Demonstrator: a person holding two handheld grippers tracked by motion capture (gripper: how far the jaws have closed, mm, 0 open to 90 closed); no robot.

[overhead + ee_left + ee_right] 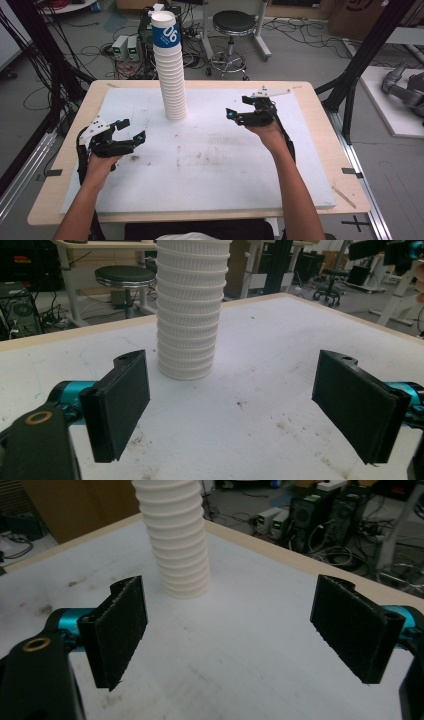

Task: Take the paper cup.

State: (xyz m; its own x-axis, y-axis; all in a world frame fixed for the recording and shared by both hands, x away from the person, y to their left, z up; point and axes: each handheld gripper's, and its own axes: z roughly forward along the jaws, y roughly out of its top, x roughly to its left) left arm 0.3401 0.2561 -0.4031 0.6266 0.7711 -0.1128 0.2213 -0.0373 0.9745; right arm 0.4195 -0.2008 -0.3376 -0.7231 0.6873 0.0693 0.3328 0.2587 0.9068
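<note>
**Both grippers wide apart, cup stack standing alone**

A tall stack of white ribbed paper cups stands upright on the white foam board that covers the pale wooden table, toward the far middle of the board. The top cup carries a blue band with white digits, partly turned away and hard to read in the high view. In both gripper views the upper part of the stack is cut off by the top edge, so only its ribbed lower rims and base show.

The left gripper is held above the board's near-left part, well apart from the stack, its jaws spread wide with nothing between them. In the left gripper view the stack's base sits beyond the gap, nearer the left-hand pad.

The right gripper is held to the right of the stack, also clear of it, jaws likewise spread and empty. Its own view shows the stack ahead, above the left-hand pad.

Brownish smudges mark the board's middle; their nature cannot be made out. A black round stool stands on the floor beyond the table.
</note>
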